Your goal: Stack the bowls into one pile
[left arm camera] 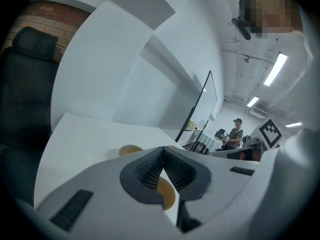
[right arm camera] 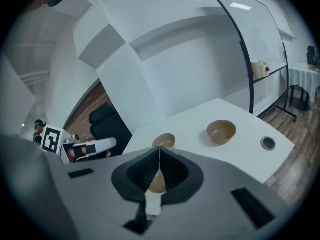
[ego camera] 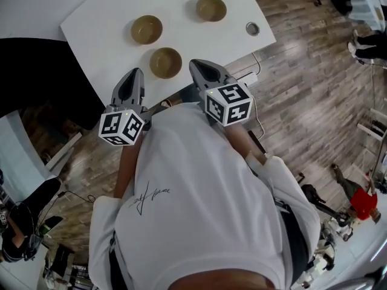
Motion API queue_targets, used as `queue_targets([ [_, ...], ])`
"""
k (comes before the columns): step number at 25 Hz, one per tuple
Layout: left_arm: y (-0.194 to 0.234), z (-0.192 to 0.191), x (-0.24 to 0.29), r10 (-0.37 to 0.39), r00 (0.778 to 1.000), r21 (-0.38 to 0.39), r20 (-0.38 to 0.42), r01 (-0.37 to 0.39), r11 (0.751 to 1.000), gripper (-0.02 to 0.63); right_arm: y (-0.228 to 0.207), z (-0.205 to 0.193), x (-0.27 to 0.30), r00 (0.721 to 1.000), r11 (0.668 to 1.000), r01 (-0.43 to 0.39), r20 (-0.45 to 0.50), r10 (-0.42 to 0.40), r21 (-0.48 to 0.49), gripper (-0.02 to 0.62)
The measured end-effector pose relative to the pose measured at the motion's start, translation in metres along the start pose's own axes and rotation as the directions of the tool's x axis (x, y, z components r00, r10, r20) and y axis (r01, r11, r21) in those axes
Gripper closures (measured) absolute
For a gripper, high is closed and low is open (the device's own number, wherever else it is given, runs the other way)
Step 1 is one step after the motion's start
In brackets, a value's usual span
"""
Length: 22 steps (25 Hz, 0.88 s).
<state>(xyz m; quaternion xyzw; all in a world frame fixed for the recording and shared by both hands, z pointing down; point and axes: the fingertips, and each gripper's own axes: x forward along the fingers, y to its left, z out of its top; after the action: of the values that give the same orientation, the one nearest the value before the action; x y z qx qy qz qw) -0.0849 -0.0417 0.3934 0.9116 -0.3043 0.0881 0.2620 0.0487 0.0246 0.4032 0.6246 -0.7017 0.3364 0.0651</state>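
**A:** How do the two grippers stand?

**B:** The left gripper (left arm camera: 162,150) has its jaws closed, with the ribbed pads meeting at the tips and nothing caught between them. The right gripper (right arm camera: 159,150) is the same, jaws together and gripping nothing.

**A:** Where are they held?

**B:** They are side by side in front of the person, at the near edge of the white table (ego camera: 97,17). Both point across it and a little downward, and neither touches a bowl.

**A:** And the bowls?

**B:** There are three tan bowls, all upright and empty, each apart from the others on the tabletop. In the head view the nearest bowl (ego camera: 165,63) sits close to the near edge, just past the tips and between the two grippers. The left bowl (ego camera: 147,29) is near it and a little farther back. The far bowl (ego camera: 211,8) stands well apart, toward the right.

**A:** Is anything else on the table?

**B:** A small round metal-rimmed opening (ego camera: 252,28) sits to the right of the far bowl.

**A:** What lies around the table?

**B:** There is a wood-plank floor (ego camera: 302,71) on the right and a black chair (right arm camera: 107,121) at the table's left end. A glass board on a stand (right arm camera: 260,49) is behind the table.
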Motion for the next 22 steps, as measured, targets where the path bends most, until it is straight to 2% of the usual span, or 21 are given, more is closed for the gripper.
queue_targets([
  [11,-0.005,0.004,0.033,0.143,0.989,-0.039,0.035,-0.142,0.989,0.598,-0.056,0.021,0.027,0.992,0.994,-0.103,-0.077,0.099,-0.046,0.584],
  [17,-0.003,-0.001,0.028,0.245,0.968,-0.051,0.051,-0.242,0.969,0.598,-0.067,0.018,0.045,0.972,0.976,-0.201,-0.141,0.188,-0.086,0.584],
  [22,0.001,-0.011,0.017,0.307,0.950,-0.099,0.056,-0.300,0.949,0.598,-0.065,0.013,0.059,0.958,0.964,-0.247,-0.173,0.228,-0.097,0.584],
])
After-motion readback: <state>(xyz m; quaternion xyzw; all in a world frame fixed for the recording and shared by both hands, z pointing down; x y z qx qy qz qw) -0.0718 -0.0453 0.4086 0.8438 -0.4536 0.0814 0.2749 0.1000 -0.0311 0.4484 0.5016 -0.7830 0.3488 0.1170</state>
